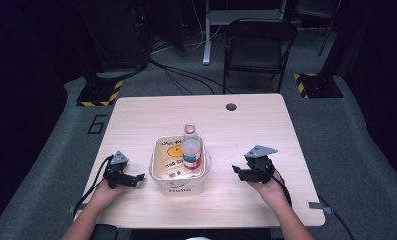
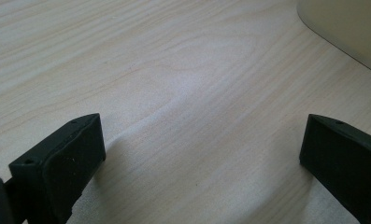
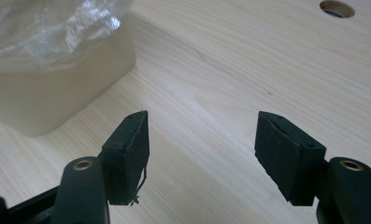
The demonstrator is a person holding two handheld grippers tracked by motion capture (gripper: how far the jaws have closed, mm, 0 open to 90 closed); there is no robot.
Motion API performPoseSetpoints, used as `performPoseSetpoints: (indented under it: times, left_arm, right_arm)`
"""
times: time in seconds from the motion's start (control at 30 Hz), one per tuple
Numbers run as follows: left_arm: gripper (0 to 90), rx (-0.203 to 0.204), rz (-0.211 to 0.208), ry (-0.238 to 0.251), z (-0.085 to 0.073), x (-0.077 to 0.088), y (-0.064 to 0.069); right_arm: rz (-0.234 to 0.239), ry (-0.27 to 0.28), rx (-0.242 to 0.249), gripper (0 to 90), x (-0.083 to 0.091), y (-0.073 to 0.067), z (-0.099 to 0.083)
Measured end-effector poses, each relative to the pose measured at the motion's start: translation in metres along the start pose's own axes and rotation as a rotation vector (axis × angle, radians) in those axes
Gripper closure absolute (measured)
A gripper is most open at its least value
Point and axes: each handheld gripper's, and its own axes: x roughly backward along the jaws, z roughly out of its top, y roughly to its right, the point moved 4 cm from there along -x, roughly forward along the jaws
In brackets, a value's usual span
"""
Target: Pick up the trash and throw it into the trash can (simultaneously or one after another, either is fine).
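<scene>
A black folding chair [image 1: 258, 47] stands behind the wooden table [image 1: 136, 117]

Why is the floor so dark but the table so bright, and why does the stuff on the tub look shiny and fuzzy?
High view: light falls on the table, the floor around stays dim. Right gripper view: the crinkly plastic on the tub glares white and blurs, being near the lens; the right gripper looks sharper. Left gripper view: the left gripper casts soft shadows on the wood.
</scene>
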Motion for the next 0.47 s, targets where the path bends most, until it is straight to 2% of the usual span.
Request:
performPoseSetpoints:
  times: [0.2,0.47]
  left_arm:
    - [0.0,0.000,0.000,0.000,0.000,0.000,0.000]
    - [0.0,0.001,0.000,0.001,0.000,0.000,0.000]
  right_arm:
    - [-0.010,-0.017,-0.004,34.6,-0.002,0.003,-0.007]
    - [-0.053,-0.053,0.001,32.6,-0.006,0.011,-0.021]
